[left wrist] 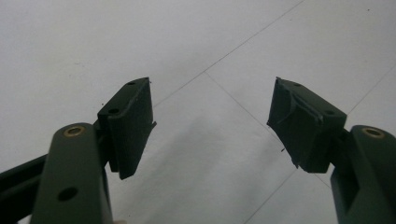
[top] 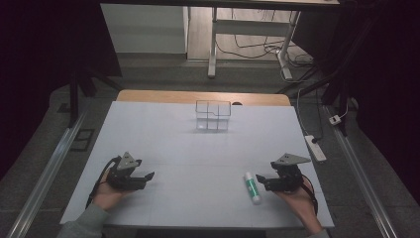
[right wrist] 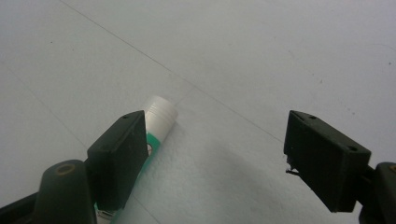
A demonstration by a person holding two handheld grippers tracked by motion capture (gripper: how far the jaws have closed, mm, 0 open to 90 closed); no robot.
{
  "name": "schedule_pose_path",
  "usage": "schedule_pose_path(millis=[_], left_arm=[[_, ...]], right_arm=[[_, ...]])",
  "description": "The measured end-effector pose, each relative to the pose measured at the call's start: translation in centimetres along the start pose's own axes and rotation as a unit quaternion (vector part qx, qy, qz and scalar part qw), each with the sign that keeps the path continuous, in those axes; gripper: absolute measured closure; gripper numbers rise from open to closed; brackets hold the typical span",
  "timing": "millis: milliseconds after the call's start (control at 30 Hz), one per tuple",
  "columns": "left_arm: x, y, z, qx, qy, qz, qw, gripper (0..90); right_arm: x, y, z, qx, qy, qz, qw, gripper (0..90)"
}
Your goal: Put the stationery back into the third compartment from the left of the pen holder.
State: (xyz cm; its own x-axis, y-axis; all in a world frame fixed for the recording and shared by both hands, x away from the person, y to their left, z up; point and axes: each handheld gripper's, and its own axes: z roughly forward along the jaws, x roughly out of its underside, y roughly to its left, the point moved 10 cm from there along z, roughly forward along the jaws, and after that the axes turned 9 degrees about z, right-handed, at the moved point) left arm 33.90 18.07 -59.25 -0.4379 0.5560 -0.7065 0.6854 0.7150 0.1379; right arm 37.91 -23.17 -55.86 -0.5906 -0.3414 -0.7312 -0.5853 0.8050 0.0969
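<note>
A white and green tube lies flat on the white table sheet at the front right, its white cap end pointing away from me. My right gripper rests just right of it, held in a hand, jaws pointing left. In the right gripper view the gripper is open; the tube lies beside and partly behind its left jaw, not between the pads. My left gripper sits at the front left, pointing right. In its own view the left gripper stands open over bare sheet.
A clear plastic box with compartments stands at the far middle of the table, near the wooden back edge. Beyond are desk legs and cables on the floor. A white power strip lies on the floor at the right.
</note>
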Motion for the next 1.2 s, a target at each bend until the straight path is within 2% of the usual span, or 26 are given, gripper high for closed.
schedule_pose_path(millis=[267, 367, 400, 500, 667, 800, 967, 1200], left_arm=[[0.0, 0.0, 0.0, -0.002, 0.0, 0.001, 1.0, 30.2], [0.0, 0.0, 0.0, -0.004, 0.002, 0.003, 1.0, 30.1], [0.0, 0.0, -0.1, -0.007, 0.002, 0.004, 1.0, 30.1], [0.0, 0.0, -0.1, -0.009, 0.002, 0.004, 0.9999, 30.1], [0.1, 0.0, 0.0, -0.007, 0.005, 0.005, 0.9999, 30.1], [0.1, -0.1, 0.1, -0.006, 0.007, 0.007, 0.9999, 30.1], [0.1, -0.3, 0.2, -0.003, 0.007, 0.009, 0.9999, 30.1], [0.2, -0.2, 0.1, -0.004, 0.009, 0.008, 0.9999, 30.1]], right_arm=[[-1.5, 1.1, 0.4, 0.008, 0.015, 0.0, 0.9999, 23.2], [-1.9, 1.5, 1.0, 0.017, 0.041, 0.001, 0.999, 23.5], [-1.9, 1.5, 1.0, 0.017, 0.041, 0.001, 0.999, 23.5], [-1.7, 1.6, 1.4, 0.029, 0.07, 0.018, 0.997, 23.4], [-1.3, 1.8, 1.9, 0.037, 0.102, 0.029, 0.9936, 23.4], [-1.2, 2.3, 2.5, 0.036, 0.117, 0.028, 0.9921, 23.5], [-1.0, 3.2, 3.2, 0.038, 0.132, 0.017, 0.9904, 24.7], [0.1, 3.7, 3.8, 0.038, 0.165, 0.013, 0.9855, 28.2]])
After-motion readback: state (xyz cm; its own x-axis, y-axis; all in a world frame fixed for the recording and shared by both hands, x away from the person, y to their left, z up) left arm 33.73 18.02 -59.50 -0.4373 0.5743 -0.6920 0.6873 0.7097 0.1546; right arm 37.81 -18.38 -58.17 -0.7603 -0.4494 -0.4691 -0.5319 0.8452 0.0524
